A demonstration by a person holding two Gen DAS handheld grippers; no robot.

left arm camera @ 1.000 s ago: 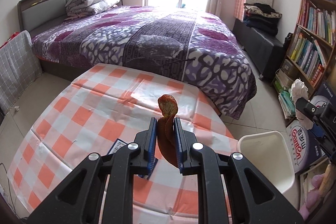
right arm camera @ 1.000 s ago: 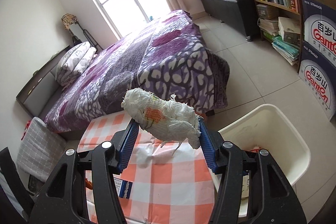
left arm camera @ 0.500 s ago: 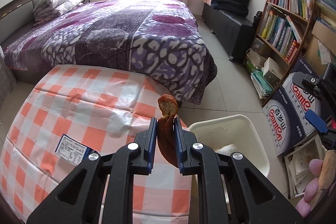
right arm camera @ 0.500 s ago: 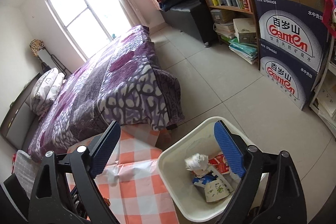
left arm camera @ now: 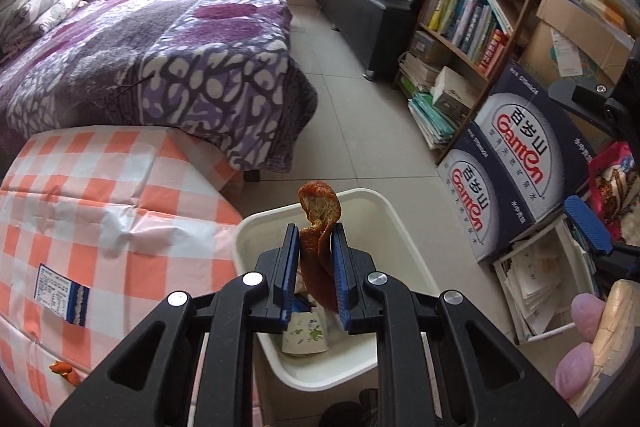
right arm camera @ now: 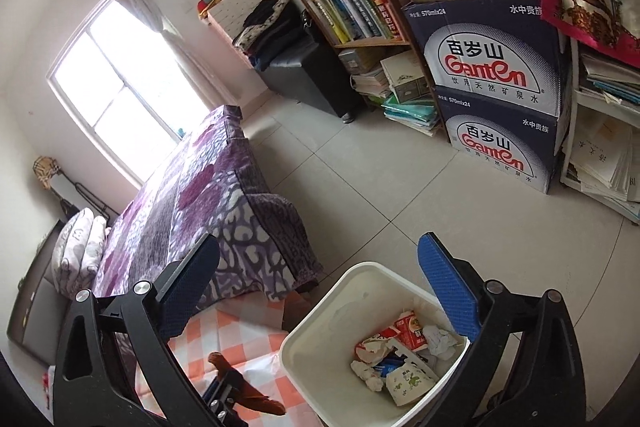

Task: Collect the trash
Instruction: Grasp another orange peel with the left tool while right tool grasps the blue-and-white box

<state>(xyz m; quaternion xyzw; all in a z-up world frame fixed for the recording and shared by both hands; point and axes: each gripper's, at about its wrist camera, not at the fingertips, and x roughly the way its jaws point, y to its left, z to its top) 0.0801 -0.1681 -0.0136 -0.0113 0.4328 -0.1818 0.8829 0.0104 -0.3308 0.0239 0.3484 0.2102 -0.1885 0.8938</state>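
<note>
My left gripper [left arm camera: 315, 259] is shut on a curled strip of orange peel [left arm camera: 318, 227] and holds it above the near rim of the white trash bin [left arm camera: 376, 203]. My right gripper [right arm camera: 320, 291] is open and empty above the same bin [right arm camera: 304, 359], which holds crumpled tissue [right arm camera: 440, 341], a red carton [right arm camera: 408, 333] and a printed paper cup [right arm camera: 408, 385]. In the right wrist view the left gripper with the peel [right arm camera: 240, 393] shows low at the left of the bin. A small peel scrap [left arm camera: 64, 371] lies on the checked table.
The orange-checked table [left arm camera: 100, 211] carries a blue-edged label packet [left arm camera: 60, 293]. A purple bed [left arm camera: 160, 51] stands behind it. Stacked Ganten water boxes [left arm camera: 516, 147], a bookshelf [left arm camera: 472, 7] and paper piles [left arm camera: 536, 283] stand right of the bin.
My right gripper opened and dropped the crumpled wrapper into the bin, then stayed open. My left gripper carried the peel right from over the table to over the bin.
</note>
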